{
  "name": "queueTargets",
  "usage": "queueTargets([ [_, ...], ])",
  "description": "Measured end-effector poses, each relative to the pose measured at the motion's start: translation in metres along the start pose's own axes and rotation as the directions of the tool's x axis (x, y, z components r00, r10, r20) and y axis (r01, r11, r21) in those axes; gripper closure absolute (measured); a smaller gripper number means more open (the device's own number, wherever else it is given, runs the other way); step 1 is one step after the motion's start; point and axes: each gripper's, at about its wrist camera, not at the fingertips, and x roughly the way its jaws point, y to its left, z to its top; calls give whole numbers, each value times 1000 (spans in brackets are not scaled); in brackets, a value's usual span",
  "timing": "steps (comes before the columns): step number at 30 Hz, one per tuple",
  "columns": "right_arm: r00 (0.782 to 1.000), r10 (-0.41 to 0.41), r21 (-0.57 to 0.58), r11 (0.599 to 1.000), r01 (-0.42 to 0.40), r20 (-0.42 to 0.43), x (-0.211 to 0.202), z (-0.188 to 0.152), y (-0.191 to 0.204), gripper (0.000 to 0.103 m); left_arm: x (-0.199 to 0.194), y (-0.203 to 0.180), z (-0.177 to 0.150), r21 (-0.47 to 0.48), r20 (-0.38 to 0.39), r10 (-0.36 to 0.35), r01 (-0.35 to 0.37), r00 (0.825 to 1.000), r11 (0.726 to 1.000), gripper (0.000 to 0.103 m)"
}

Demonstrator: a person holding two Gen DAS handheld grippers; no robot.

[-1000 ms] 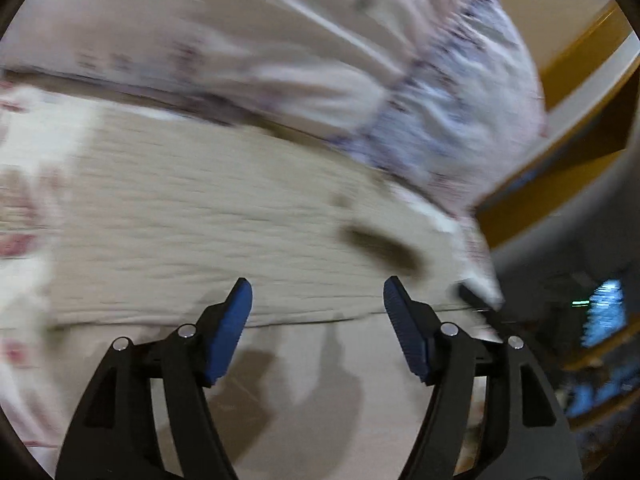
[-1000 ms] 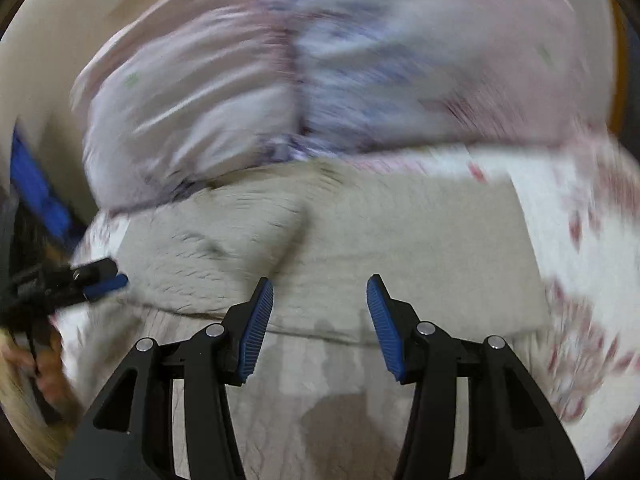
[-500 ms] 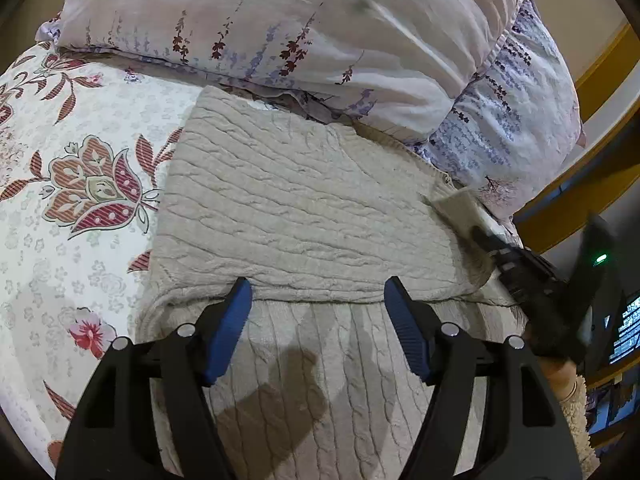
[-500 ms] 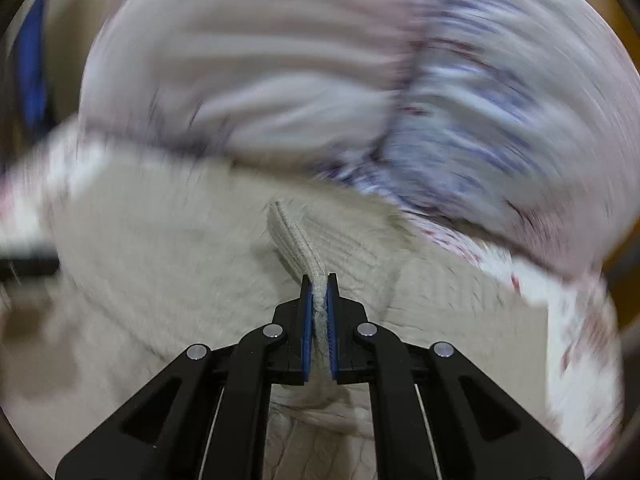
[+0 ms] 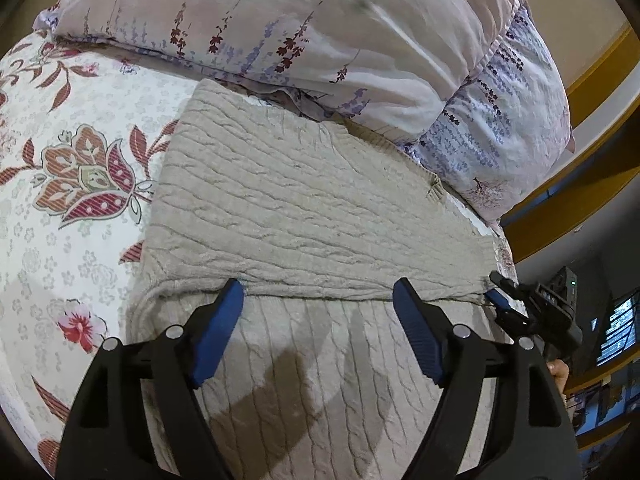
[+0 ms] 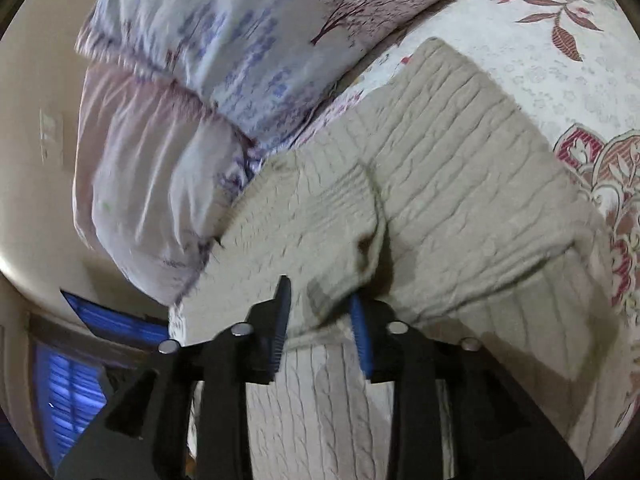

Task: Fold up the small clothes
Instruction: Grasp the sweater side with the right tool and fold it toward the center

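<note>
A beige cable-knit sweater (image 5: 304, 200) lies on the bed with one part folded over the rest; it also shows in the right wrist view (image 6: 460, 184). My left gripper (image 5: 318, 304) is open and empty, its blue pads just above the fold edge. My right gripper (image 6: 320, 312) is open at the sweater's right side, with a raised flap of knit (image 6: 352, 240) lying between its jaws. It also shows in the left wrist view (image 5: 500, 292) at the fold's right end.
Two floral pillows (image 5: 304, 24) press against the sweater's far edge. The flowered bedspread (image 5: 72, 168) extends to the left. A wooden bed frame (image 5: 592, 72) and the bed's right edge lie beyond the right gripper.
My right gripper was shut on a sweater edge half a second ago; it has opened and moved down to the fold's right end. The left gripper has stayed open over the fold.
</note>
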Motion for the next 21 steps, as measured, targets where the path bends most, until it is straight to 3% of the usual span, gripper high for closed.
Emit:
queueTargets([
  [3,1000,-7,21,1000,7,-4,2,6,-2,72,-2,1,-1,-15,-2,-9,9,1000,1000,26],
  [6,998,-62,-9,998,62,2,5,13,1,95,-3,3,-1,-34,-2,-24,24,1000,999,26],
  [7,997,-78,-41,996,78,13,4,14,6,95,-3,4,-1,-39,-3,-27,26,1000,999,26],
  [10,987,-43,-183,981,72,155,-20,6,32,96,-4,4,-2,-48,-1,-30,30,1000,998,26],
  [12,979,-57,-213,972,99,195,-27,0,37,96,-4,4,-3,-47,1,-31,31,1000,998,26],
  [16,953,-265,-188,939,290,145,-5,-3,12,95,-4,3,-3,-38,1,-29,29,1000,999,26],
  [21,947,-288,-224,922,315,143,-3,-4,15,91,-6,3,-6,-36,12,-32,33,999,999,26],
])
